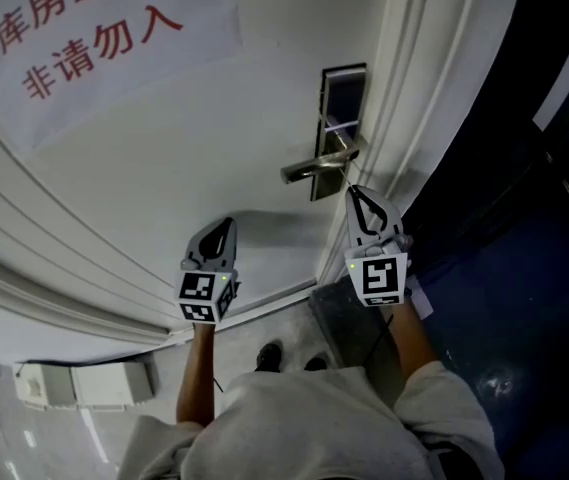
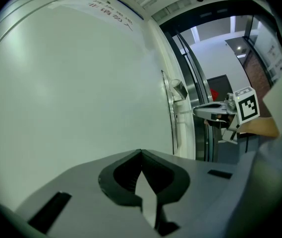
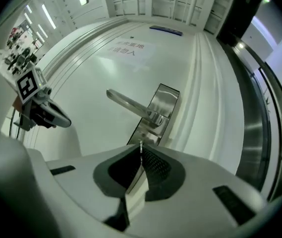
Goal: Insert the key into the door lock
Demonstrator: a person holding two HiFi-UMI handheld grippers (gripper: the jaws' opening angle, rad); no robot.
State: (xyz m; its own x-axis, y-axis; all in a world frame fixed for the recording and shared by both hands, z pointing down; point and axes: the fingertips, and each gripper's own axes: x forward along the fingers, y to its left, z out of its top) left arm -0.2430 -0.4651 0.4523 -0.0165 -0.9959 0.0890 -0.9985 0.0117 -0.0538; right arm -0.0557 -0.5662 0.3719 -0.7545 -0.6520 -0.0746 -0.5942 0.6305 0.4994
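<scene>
A steel lock plate (image 1: 343, 118) with a lever handle (image 1: 314, 168) is mounted near the right edge of the white door (image 1: 164, 158). My right gripper (image 1: 349, 190) points level at the plate's lower end, just below the lever. It is shut on a thin silver key (image 3: 141, 147), whose tip pokes out toward the lock plate (image 3: 156, 114) under the handle (image 3: 130, 104). My left gripper (image 1: 229, 225) hovers to the left in front of the bare door panel, shut and holding nothing. From the left gripper view, the right gripper (image 2: 196, 111) is nearly at the door edge.
A paper sign with red characters (image 1: 94, 28) is stuck on the door's upper left. The moulded white door frame (image 1: 434, 118) runs along the right, with dark blue floor (image 1: 524, 298) beyond it. A white box (image 1: 84, 383) lies on the floor at lower left.
</scene>
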